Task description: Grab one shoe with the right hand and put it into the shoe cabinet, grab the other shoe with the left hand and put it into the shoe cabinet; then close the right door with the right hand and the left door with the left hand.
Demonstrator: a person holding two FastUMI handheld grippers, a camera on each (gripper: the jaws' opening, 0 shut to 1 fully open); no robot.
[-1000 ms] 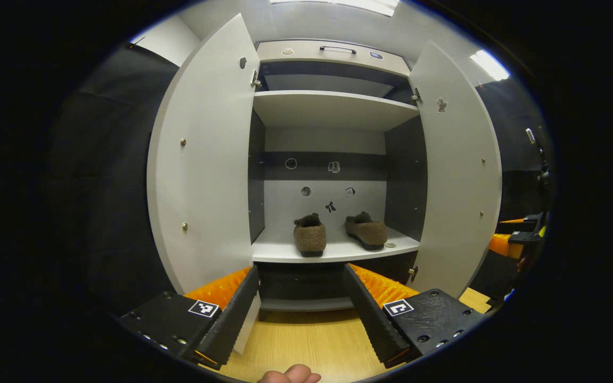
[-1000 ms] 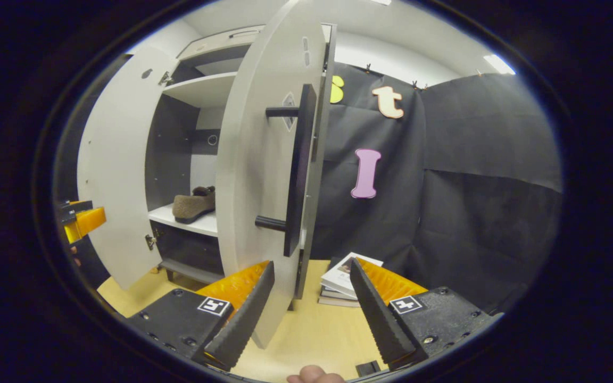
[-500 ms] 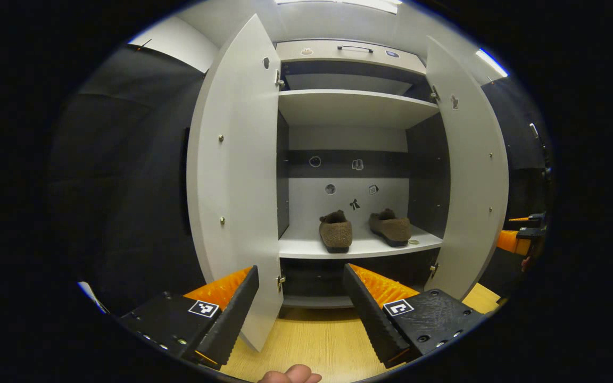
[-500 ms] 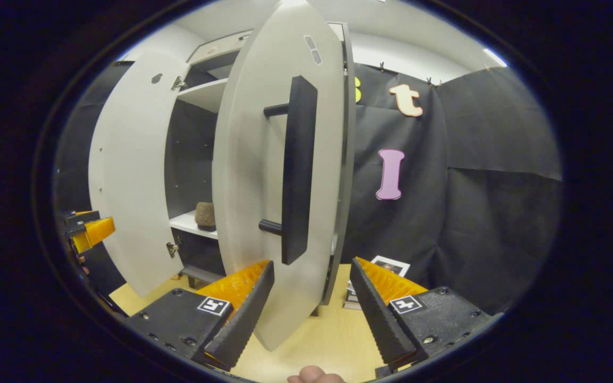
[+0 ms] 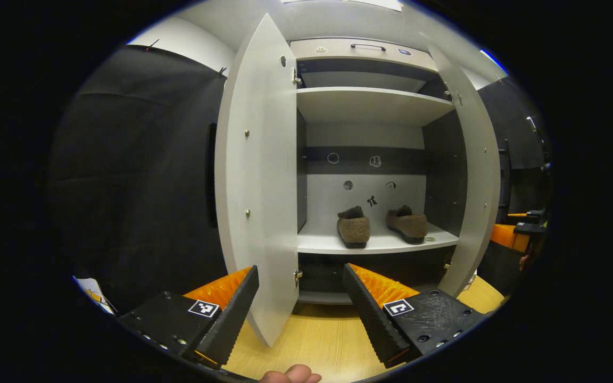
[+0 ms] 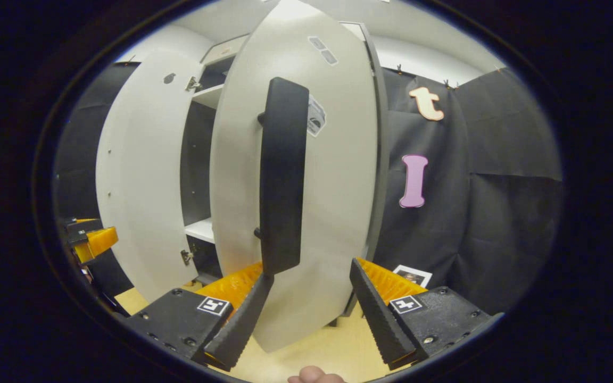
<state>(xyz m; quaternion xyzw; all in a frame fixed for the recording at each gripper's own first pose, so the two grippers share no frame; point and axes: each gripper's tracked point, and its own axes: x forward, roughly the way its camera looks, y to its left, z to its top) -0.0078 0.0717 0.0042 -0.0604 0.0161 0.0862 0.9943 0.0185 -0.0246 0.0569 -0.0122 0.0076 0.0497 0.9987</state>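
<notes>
Both shoes sit side by side on the lower shelf (image 5: 333, 246) of the shoe cabinet (image 5: 362, 50): the left shoe (image 5: 353, 234) heel toward the opening, the right shoe (image 5: 407, 225) angled beside it, the two apart. With them stowed, the placing part looks done and only the doors remain.

The left door (image 5: 258, 175) stands swung out, its inner face and edge turned toward the left hand-held gripper (image 5: 301, 303), whose fingers are spread wide and grip nothing; the door's lower edge falls between them in the picture, though contact cannot be told. The right door (image 6: 306, 202) is part-way in, probably because the right hand-held gripper (image 6: 311, 311) is set against its outer face to push; its fingers are also spread, straddling the door's bottom below the long black handle (image 6: 281, 175).

The left gripper view gives the cabinet's interior, the shelves and both shoes. The right gripper view gives the right door's outer face, its handle, a book (image 6: 412, 275) on the floor (image 6: 306, 356) behind, and the left hand-held gripper far off at the side.
</notes>
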